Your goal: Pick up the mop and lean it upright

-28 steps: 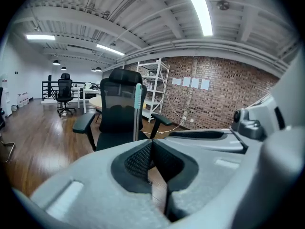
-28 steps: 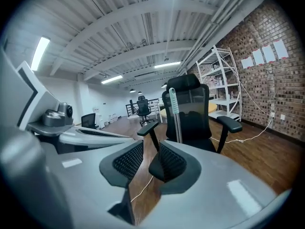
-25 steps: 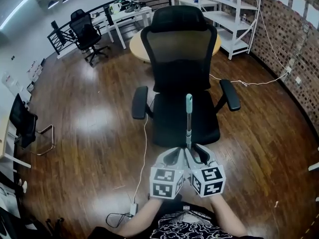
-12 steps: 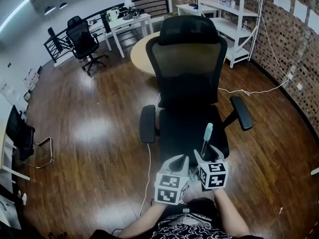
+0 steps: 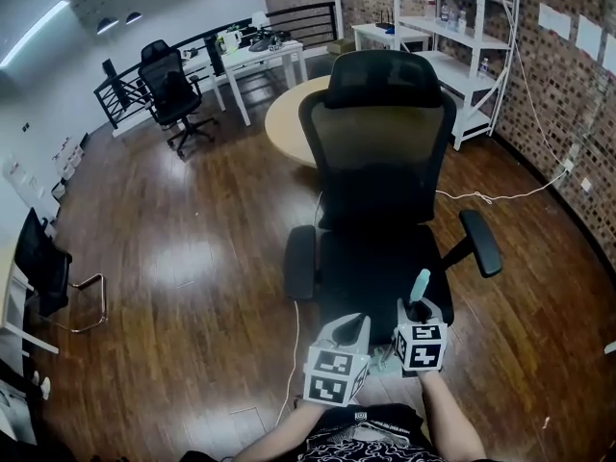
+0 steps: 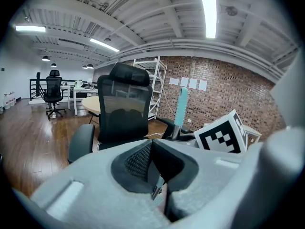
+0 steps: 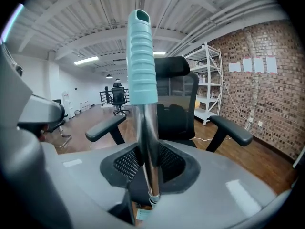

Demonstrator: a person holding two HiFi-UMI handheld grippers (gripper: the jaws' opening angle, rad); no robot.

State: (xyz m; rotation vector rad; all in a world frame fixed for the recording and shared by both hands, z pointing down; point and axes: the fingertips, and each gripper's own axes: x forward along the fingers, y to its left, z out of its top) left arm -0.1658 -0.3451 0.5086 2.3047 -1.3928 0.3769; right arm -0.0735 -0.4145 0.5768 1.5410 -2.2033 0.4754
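Clamping the mop [image 7: 141,56] on its chrome shaft just below the teal grip, the right tongs [image 5: 421,310] have just been closing onto it. They hold it near upright over the front of the office chair [image 5: 380,191], likely so the handle can be tipped against the chair. The left tongs [image 6: 151,162] sit just beside, pressed together and empty. Bare wooden floor [image 5: 192,258] lies open to either side, but the seat edge and the nearer armrest [image 5: 480,243] stand close ahead of the handle.
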